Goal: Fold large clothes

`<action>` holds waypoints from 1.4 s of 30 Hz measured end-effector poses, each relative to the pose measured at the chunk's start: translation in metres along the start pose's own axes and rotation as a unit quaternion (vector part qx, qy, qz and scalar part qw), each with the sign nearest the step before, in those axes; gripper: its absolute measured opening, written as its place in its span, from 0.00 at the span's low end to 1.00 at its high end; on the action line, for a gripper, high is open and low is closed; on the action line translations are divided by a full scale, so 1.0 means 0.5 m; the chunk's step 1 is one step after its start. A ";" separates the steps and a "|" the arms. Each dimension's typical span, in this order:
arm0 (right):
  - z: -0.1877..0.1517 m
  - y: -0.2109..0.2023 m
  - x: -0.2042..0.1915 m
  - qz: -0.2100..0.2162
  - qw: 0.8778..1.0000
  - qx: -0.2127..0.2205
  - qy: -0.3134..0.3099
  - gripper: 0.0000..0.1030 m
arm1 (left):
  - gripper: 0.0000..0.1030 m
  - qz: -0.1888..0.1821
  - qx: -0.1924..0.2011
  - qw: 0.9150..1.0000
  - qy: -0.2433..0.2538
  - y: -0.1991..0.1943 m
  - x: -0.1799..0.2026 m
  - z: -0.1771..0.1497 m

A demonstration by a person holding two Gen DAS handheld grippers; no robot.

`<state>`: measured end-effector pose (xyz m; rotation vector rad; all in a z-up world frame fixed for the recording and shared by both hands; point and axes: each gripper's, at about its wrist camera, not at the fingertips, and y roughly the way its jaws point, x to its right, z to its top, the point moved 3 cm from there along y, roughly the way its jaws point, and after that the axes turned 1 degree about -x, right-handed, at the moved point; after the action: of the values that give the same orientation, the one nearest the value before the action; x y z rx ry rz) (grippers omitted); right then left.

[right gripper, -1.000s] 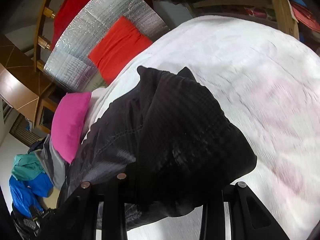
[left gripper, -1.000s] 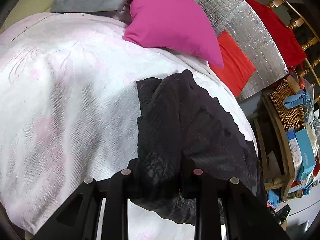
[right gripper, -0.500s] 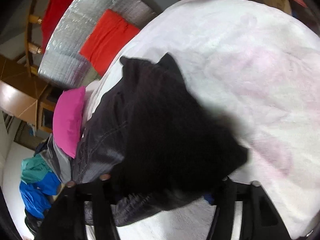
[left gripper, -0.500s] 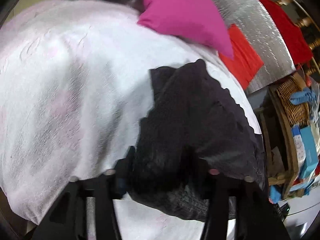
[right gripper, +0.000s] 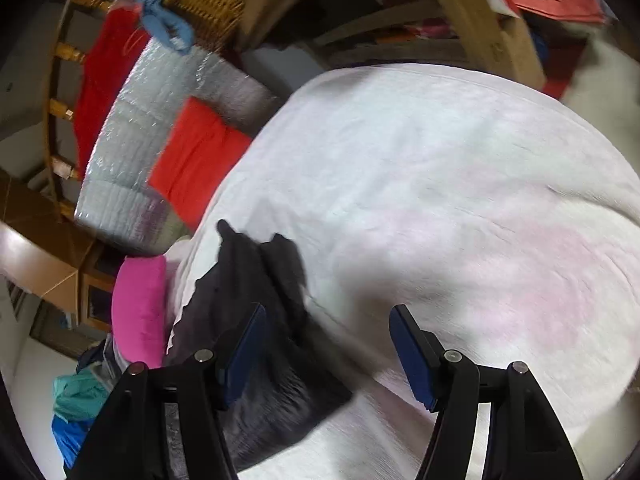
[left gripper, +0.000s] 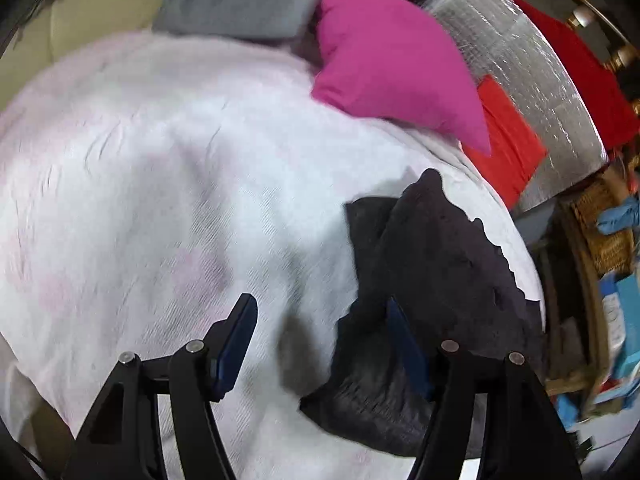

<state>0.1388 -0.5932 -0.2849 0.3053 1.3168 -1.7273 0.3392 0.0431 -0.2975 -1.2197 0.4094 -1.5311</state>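
Now that our left gripper and right gripper have just opened and released it, both stand wide and empty; the black garment lies folded on the white bedspread, at four o'clock.

**Colours on the bed**

You see a black garment with a fine ribbed weave on a white bedspread with faint pink patches. Behind lie a magenta pillow, a red cushion and a silver quilted sheet. Your gripper pads are dark blue.
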 end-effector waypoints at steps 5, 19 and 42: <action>-0.003 0.086 -0.078 -0.041 0.996 -0.021 -0.077 0.50 | 0.66 0.036 0.009 0.997 0.062 0.032 0.056 0.003; -0.005 0.187 -0.068 -0.091 0.990 -0.080 -0.069 0.31 | 0.68 0.103 -0.035 0.988 0.106 0.113 0.079 -0.005; -0.074 0.144 -0.086 -0.075 0.981 -0.121 -0.133 0.74 | 0.79 0.068 -0.037 0.983 0.167 0.093 0.138 -0.056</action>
<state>0.2065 -0.5407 -0.3171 -0.1644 1.3583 -1.6410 0.3472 -0.0432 -0.3124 -0.9684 0.7609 -1.6164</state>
